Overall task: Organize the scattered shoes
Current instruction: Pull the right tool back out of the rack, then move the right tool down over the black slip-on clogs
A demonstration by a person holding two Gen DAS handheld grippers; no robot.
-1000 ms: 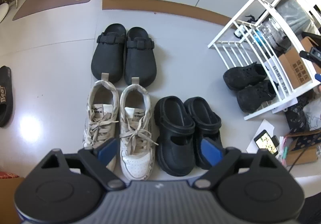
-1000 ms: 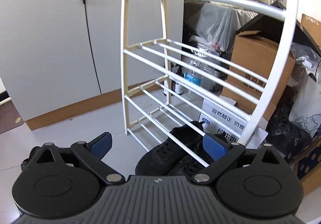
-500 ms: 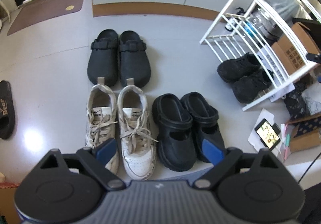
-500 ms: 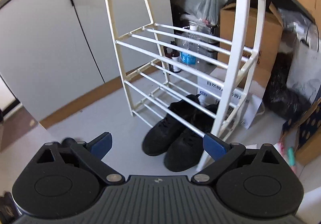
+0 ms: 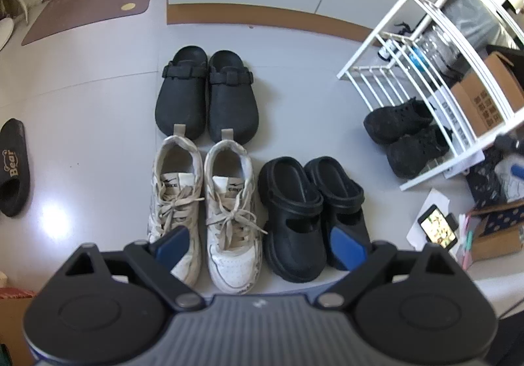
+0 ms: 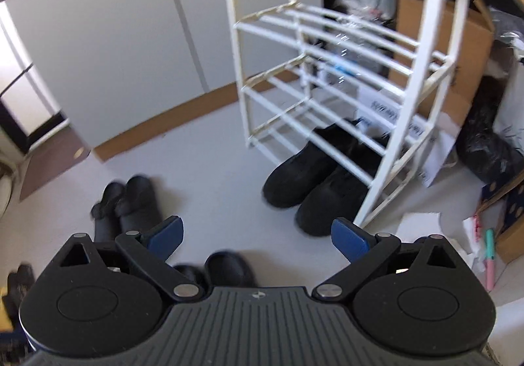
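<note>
Fingers (image 5: 172,246) of the left gripper (image 5: 258,248) spread wide, released, holding nothing, hovering above the floor (image 5: 98,104) over the toes of the white sneakers (image 5: 203,202) and the black platform clogs (image 5: 308,208). Fingers (image 6: 165,235) of the right gripper (image 6: 258,238) likewise spread wide and empty, touching nothing.

Left wrist view, looking down: three pairs lined up side by side on the floor, with the dark strap clogs (image 5: 206,100) just behind the white sneakers, heels touching toes, and the black platform clogs just to the right of the sneakers. Well off to the left, a single black slipper (image 5: 13,169) lettered "Bear". To the right, the black sneakers (image 5: 406,136) paired on the floor under the lowest rails of the white rack (image 5: 425,38), toes poking out. Beyond the rack, a phone (image 5: 439,228) with lit screen and a cardboard box (image 5: 484,100). At top left, a brown doormat (image 5: 91,12).

Right wrist view, blurred, closer to the white rack (image 6: 327,71): upper rails bare, black sneakers (image 6: 314,179) under the lowest rails, strap clogs (image 6: 127,205) at lower left, platform clogs (image 6: 226,267) partly hidden by the gripper body. Slipper and phone outside this view.
</note>
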